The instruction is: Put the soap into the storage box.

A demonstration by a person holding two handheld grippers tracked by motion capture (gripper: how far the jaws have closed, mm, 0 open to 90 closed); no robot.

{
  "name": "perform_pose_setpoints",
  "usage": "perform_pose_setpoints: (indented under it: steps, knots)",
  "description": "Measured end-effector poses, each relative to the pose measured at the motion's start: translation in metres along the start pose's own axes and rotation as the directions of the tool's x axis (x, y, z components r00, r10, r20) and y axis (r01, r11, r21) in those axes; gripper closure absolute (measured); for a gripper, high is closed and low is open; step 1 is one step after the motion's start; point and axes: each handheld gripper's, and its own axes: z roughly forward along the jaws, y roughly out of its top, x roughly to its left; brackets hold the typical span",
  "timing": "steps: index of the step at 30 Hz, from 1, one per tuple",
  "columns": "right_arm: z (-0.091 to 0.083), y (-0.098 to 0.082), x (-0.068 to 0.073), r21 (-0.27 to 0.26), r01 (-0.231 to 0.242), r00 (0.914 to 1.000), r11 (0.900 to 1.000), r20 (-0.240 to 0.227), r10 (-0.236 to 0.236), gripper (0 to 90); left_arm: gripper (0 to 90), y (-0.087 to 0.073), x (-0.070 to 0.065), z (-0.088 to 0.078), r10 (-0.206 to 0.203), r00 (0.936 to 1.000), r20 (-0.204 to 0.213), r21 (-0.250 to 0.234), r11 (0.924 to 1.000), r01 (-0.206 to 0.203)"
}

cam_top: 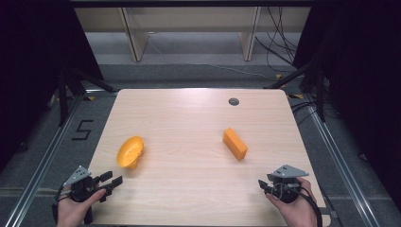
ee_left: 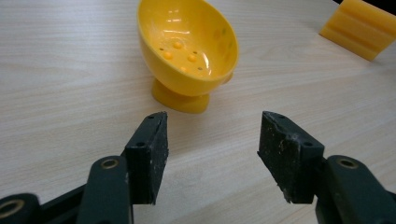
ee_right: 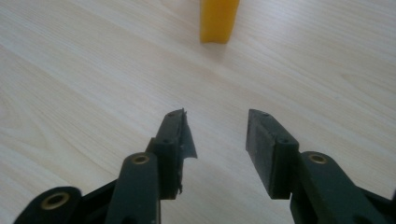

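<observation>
Two open tools (cam_top: 112, 182) (cam_top: 263, 185) near table edge (cam_top: 198, 223)

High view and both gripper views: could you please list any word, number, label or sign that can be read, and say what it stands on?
"5": a black figure marked on the grey floor left of the table, at.
Yellow bowl: no text; it bears raised dots and small holes only.
Orange block: no text to be seen.
Left hand-held gripper and right hand-held gripper: no readable marking.
</observation>
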Motion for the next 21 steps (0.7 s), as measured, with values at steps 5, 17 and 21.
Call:
perform_pose_setpoints:
  steps: [5,17,21]
  knots:
    - [0.001,0.007,0.002,-0.010,-0.015,0.9998,1.000,0.009,0.015,49.3,40.9,0.000,0.000,-0.001,0.016,0.9998,0.013,0.007,0.9999,-0.016]
    - [0.013,0.040,0.003,-0.013,0.013,0.9998,1.000,0.018,-0.013,46.8,39.4,-0.001,-0.001,0.000,0.033,0.9994,0.015,0.029,0.9991,-0.033]
    - [0.019,0.051,0.001,-0.010,0.017,0.9996,1.000,0.022,-0.017,45.9,39.1,-0.001,-0.001,0.000,0.040,0.9990,0.020,0.034,0.9986,-0.041]
